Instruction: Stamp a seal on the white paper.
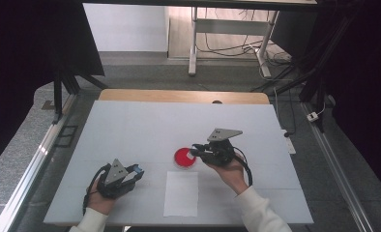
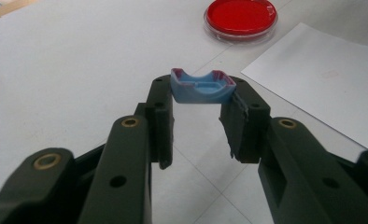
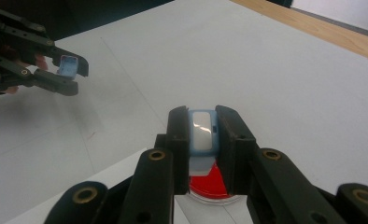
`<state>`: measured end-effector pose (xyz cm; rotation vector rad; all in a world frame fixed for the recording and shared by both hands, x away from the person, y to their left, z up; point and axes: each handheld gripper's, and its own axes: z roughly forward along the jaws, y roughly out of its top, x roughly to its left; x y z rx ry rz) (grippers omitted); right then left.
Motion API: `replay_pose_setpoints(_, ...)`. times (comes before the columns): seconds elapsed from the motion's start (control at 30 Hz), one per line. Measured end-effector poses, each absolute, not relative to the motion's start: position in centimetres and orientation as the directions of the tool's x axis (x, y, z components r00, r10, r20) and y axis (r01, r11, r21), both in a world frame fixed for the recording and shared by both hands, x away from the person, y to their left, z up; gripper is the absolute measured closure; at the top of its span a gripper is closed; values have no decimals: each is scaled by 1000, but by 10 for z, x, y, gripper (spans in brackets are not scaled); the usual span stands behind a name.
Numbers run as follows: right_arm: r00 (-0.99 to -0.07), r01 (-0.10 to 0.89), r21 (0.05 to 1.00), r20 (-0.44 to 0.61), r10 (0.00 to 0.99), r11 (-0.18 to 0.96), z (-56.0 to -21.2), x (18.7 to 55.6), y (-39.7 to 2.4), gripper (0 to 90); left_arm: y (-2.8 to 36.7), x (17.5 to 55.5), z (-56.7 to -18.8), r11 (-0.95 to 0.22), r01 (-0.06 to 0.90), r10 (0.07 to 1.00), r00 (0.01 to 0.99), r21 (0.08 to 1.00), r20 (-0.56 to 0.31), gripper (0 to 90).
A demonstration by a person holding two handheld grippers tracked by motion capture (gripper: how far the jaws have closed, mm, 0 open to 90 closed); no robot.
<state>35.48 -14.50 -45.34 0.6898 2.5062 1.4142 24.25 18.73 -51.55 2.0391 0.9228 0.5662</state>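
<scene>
Left gripper [image 1: 136, 170]: at about 7 o'clock on the white table [image 1: 130, 125], jaws closed on a small blue cap [image 2: 201, 87]; the cap spans the gap between the tips, hollow side up, with reddish smears along its rim.

Paper sheet [image 1: 181, 193]: white, flat at 6 o'clock, between the two hands and just nearer the person than the dish.

Red dish [image 1: 184, 158]: shallow round dish with red filling, near the table's centre; from the left gripper's tips it lies at roughly 1 o'clock, well apart.

Right gripper [image 1: 197, 151]: at about 4 o'clock, jaws clamped on a small blue-and-white piece [image 3: 201, 132], its long axis running along the jaws; its tips hang over the dish's right edge. In the right gripper view a pale lower end of the piece sits just above the red surface; whether it touches cannot be judged from this angle.

Key relation: the right gripper is the nearer one to the dish, already over it, so the coming move probably falls to it, while the left gripper waits aside with the cap.
</scene>
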Motion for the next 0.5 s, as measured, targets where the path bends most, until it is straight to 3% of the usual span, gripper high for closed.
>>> replay_pose_setpoints(0.5,-886,297,839,63,460,456,-457,341,-145,756,188,242,-515,-404,408,772,633,819,66,646)
